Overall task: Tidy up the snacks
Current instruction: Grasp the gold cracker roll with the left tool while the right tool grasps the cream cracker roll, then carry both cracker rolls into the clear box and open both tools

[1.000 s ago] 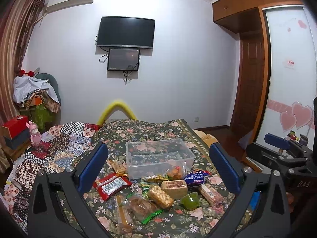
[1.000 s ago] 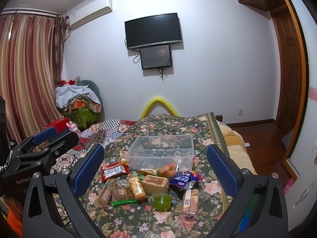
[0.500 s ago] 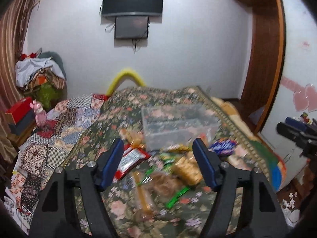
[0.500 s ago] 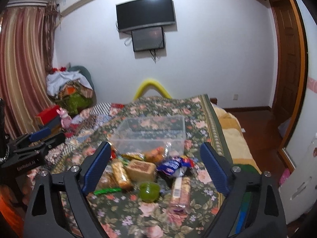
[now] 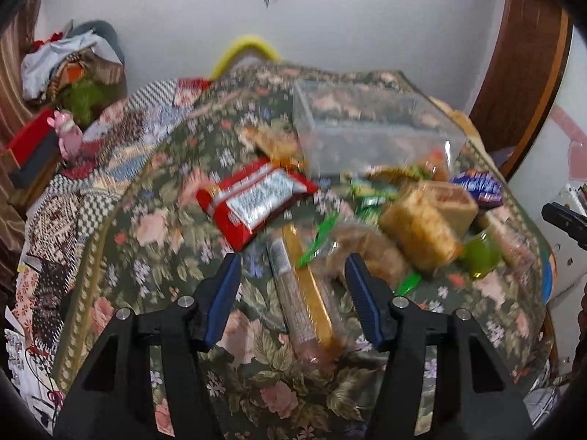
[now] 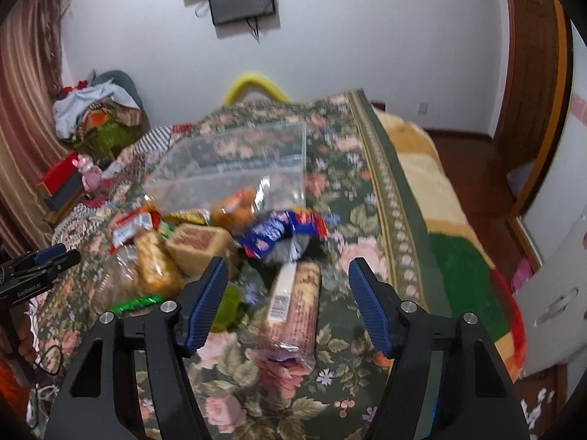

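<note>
Floral-quilted bed (image 5: 154,256) carries loose wrapped snacks (image 5: 256,201) before an empty clear plastic bin (image 5: 374,135). Left gripper (image 5: 293,286) and right gripper (image 6: 288,286) gape, holding nothing; sorting unstarted.

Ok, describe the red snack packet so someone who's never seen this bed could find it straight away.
Start at the clear plastic box on the flowered bedspread. Just left of its near corner lies the red packet, flat on the cloth. It is the only red wrapper there, with a silvery printed panel across its middle.
</note>
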